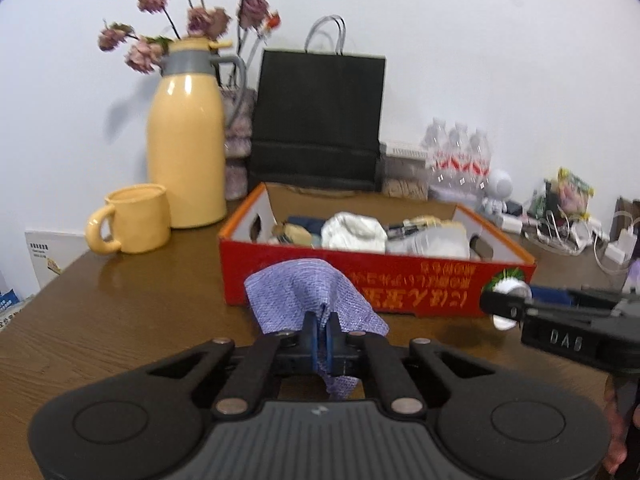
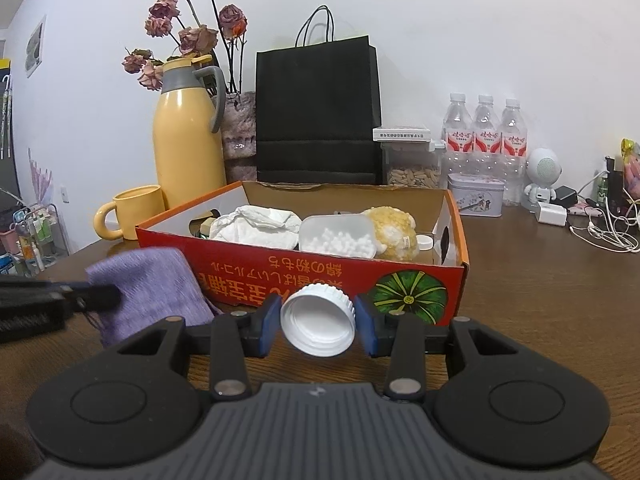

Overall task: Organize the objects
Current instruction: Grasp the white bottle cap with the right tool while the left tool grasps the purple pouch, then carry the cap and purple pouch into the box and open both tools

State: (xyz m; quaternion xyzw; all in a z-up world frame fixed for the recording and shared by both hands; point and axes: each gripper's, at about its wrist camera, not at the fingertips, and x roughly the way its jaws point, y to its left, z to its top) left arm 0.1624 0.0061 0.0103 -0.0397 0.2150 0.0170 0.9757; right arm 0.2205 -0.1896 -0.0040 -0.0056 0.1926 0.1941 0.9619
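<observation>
My left gripper (image 1: pixel 321 326) is shut on a purple woven cloth (image 1: pixel 308 294) and holds it above the table, in front of the red cardboard box (image 1: pixel 360 280). My right gripper (image 2: pixel 318 320) is shut on a white plastic lid (image 2: pixel 318 326), held before the box's front wall (image 2: pixel 320 276). The cloth (image 2: pixel 148 284) and the left gripper's finger (image 2: pixel 96 296) show at the left of the right wrist view. The right gripper (image 1: pixel 504 304) with the lid (image 1: pixel 510 300) shows at the right of the left wrist view. The box holds a white cloth (image 2: pixel 256 224), a clear tub of white balls (image 2: pixel 338 236) and a yellow fluffy thing (image 2: pixel 394 228).
On the brown wooden table (image 2: pixel 540 280) stand a yellow thermos (image 2: pixel 188 136), a yellow mug (image 2: pixel 132 212), a black paper bag (image 2: pixel 318 116), a vase of dried roses (image 2: pixel 238 128), water bottles (image 2: pixel 484 136), a tin (image 2: pixel 476 194), a white robot toy (image 2: pixel 542 176) and cables (image 2: pixel 604 232).
</observation>
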